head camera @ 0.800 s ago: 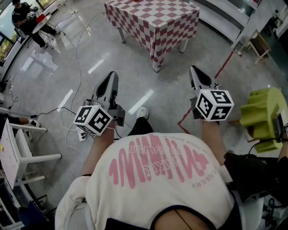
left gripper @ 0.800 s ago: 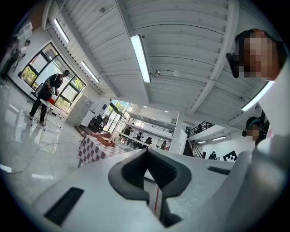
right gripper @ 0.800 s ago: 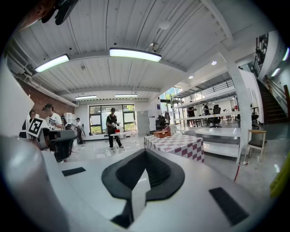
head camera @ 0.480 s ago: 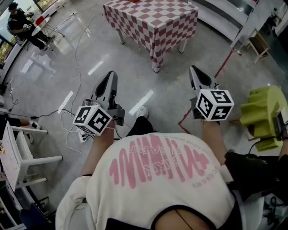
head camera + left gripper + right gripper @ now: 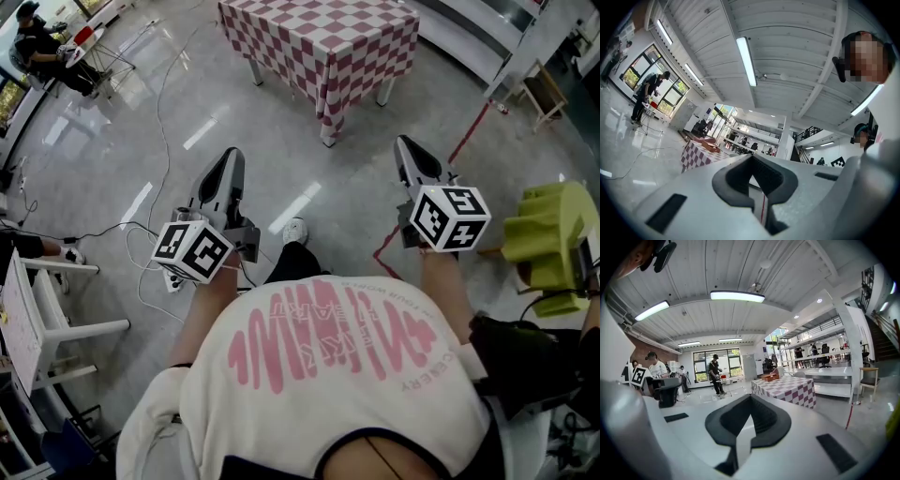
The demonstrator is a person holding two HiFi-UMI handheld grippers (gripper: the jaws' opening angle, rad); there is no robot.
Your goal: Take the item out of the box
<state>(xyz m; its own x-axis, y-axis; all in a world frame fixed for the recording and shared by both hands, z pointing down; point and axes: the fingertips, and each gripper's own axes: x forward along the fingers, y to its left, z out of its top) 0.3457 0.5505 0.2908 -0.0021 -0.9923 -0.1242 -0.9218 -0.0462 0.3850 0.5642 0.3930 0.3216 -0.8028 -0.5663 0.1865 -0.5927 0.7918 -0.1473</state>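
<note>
1. My right gripper (image 5: 748, 420) is fully closed with nothing in it. My left gripper (image 5: 757, 180) looks closed and empty too. I hold both out in front of me, roughly level.
2. I judge the step in hand to be the approach. Both grippers are well apart from the checkered counter (image 5: 794, 386), which stands ahead across open floor.
3. The box (image 5: 770, 377) sits on top of that counter, toward one end. The item inside is hidden from here, so I cannot tell its shape.
4. I should walk up to the counter's near side, minding the cables (image 5: 164, 122) that trail over the floor to the counter's left.
5. At the counter I should spread the jaws before I reach over the box. I should look in from above and use whichever gripper is nearer the box.
6. The other gripper may need to steady the box against the counter while I lift the item straight up, clear of the box walls.
</note>
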